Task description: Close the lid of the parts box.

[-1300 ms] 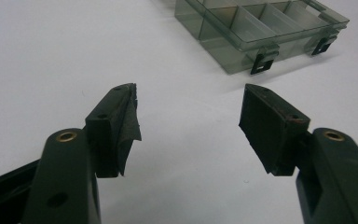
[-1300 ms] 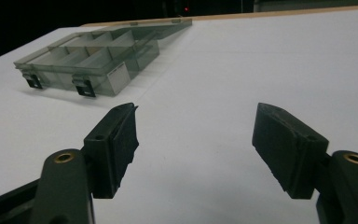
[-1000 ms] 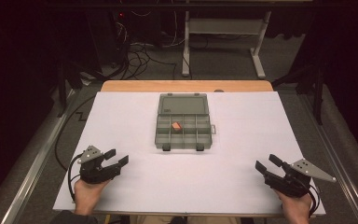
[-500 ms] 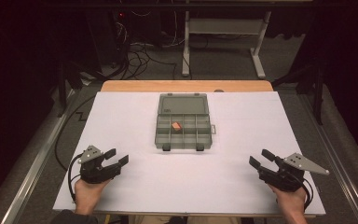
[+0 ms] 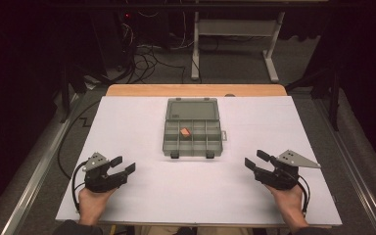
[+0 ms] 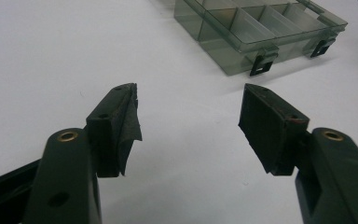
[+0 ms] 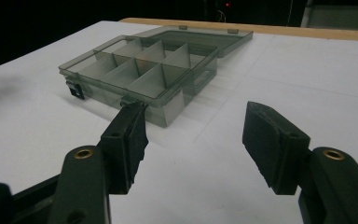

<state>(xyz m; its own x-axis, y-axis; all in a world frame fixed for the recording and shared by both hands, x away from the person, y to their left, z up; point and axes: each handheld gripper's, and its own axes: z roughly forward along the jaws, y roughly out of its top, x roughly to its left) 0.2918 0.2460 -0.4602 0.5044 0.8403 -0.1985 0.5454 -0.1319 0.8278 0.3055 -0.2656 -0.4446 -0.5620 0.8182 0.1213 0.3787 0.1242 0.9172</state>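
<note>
Here's the compartment box sitting open in the middle of the white tabletop, a little toward the far edge, its clear lid laid flat behind it and two dark latches on its near wall. One small orange piece lies in a middle compartment — nothing else in the tray that I can make out. Down by the near edge, the left gripper rests toward the near left corner, jaws spread wide with bare white surface between them; in the left gripper view its pads frame empty tabletop with the box's latch wall ahead and to the right. The right gripper has its jaws spread too, after easing in a touch, nothing between them — it points at the box's near right corner, well apart from it. Plenty of open white surface lies on both sides of the box and between it and the near edge.
</note>
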